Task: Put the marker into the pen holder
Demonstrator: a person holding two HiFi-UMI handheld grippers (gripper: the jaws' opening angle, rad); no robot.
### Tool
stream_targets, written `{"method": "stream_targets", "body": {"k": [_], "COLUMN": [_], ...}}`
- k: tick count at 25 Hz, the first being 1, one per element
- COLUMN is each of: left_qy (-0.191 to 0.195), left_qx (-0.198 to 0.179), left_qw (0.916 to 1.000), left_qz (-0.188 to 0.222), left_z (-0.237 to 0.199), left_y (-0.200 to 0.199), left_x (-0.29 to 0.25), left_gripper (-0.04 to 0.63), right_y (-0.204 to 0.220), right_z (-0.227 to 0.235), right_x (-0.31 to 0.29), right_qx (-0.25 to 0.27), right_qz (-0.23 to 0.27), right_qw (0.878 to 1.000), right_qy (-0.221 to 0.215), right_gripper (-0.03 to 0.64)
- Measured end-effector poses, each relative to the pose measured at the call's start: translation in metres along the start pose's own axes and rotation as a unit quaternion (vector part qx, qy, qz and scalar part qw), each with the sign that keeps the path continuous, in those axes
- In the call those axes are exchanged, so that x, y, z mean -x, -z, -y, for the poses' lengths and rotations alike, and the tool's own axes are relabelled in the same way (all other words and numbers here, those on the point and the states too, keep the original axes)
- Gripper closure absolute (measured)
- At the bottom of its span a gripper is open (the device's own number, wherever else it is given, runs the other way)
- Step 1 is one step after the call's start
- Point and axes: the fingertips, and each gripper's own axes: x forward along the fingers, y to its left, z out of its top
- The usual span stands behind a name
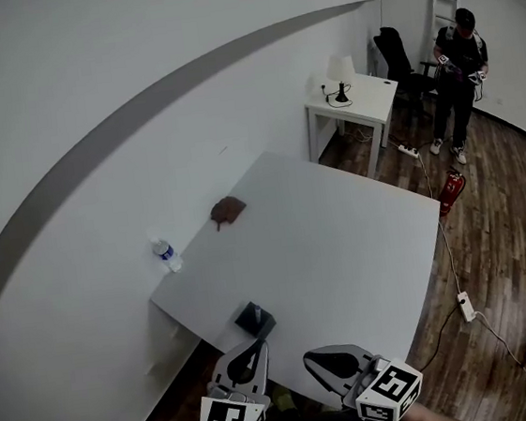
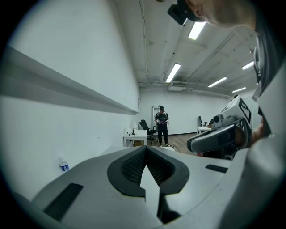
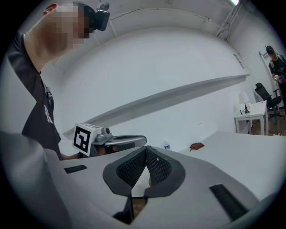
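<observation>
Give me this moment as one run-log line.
phase: pre-grasp | left gripper: shut, empty | right gripper: shut, empty | pen holder: on table, near edge, by left gripper | marker: not in view

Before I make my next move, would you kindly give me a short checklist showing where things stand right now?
1. Left gripper empty: ok, jaws shut with nothing between them.
2. Right gripper empty: ok, jaws shut with nothing between them.
3. Jaws parted for a grasp: not ok, both are shut.
4. Marker located: not ok, none shows in any view.
5. Pen holder close by: ok, it stands at the near edge of the table, just ahead of the left gripper.
6. Space around the holder: ok, the water bottle and the brown object sit well away from it.
</observation>
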Motion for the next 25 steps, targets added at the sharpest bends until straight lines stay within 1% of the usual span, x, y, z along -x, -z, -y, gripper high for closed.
{"method": "stream_targets", "body": {"k": [5, 14, 18, 21, 25], "left_qy": [0.005, 0.007, 0.01, 0.012, 0.015], "left_qx": [0.002, 0.005, 0.007, 0.01, 0.012], "left_qw": [0.9999, 0.9999, 0.9998, 0.9997, 0.9997], "left_qz": [0.009, 0.011, 0.013, 0.016, 0.017], "left_z": [0.003, -0.002, -0.007, -0.012, -0.017], "left_y": [-0.005, -0.008, -0.009, -0.006, -0.007], "left_x": [0.001, -0.003, -0.004, -0.005, -0.005], "left_gripper": [0.589, 0.589, 0.589, 0.589, 0.589], "right_y": [-0.004, -0.007, -0.011, -0.011, -0.02], "right_z": [0.001, 0.006, 0.005, 0.006, 0.004], "right_x": [0.001, 0.001, -0.003, -0.008, -0.015], "right_qx": [0.021, 0.021, 0.016, 0.024, 0.027], "right_qz": [0.0, 0.0, 0.016, 0.004, 0.035], "right_qw": [1.0, 1.0, 1.0, 0.999, 0.999], "right_qy": [0.006, 0.019, 0.02, 0.027, 0.022], "right_gripper": [0.603, 0.603, 0.603, 0.603, 0.603]}}
